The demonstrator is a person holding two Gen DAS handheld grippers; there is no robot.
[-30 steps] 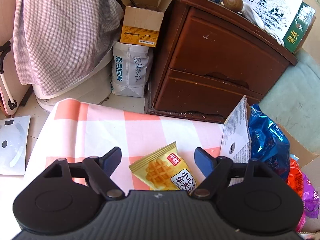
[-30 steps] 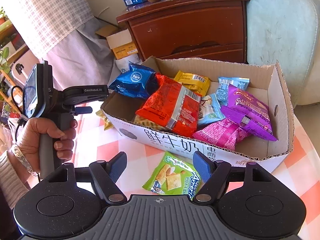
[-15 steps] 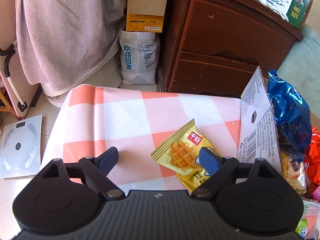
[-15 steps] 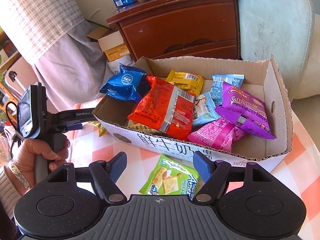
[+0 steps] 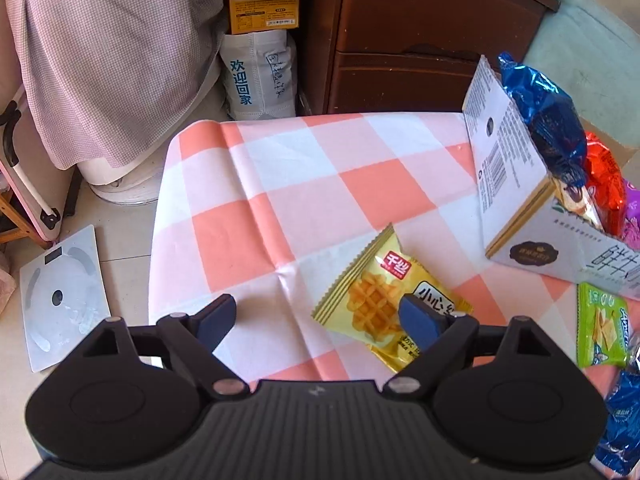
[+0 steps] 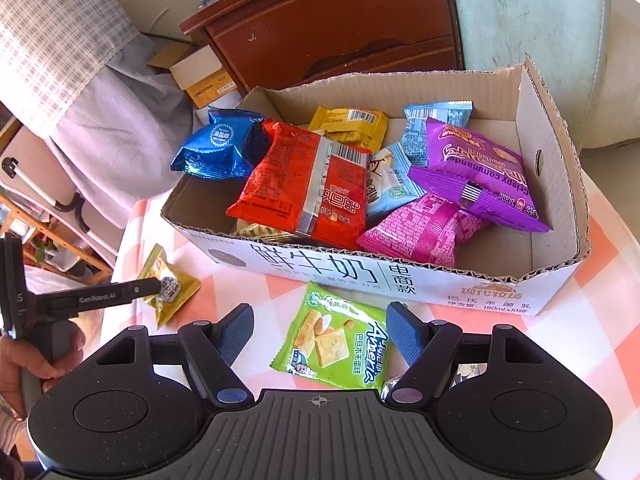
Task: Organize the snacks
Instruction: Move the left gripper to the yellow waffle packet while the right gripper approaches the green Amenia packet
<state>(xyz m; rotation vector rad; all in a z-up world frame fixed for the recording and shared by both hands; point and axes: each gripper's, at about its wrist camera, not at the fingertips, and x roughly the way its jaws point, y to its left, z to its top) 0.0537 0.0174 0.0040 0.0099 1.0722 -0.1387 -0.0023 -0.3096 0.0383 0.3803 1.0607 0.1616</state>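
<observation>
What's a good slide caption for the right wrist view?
Open right gripper poised over a green cracker packet lying on the checked tablecloth before a snack-filled cardboard box.

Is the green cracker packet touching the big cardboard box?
Apart. The right wrist view shows a strip of checked cloth between the green cracker packet and the cardboard box front wall.

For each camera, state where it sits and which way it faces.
Left wrist: on the left tool, angled down at the yellow waffle packet on the checked tablecloth; only its fingers show.
Right wrist: on the right tool, angled down at the green packet and snack box; a hand shows.
Shared: both packets, box.
</observation>
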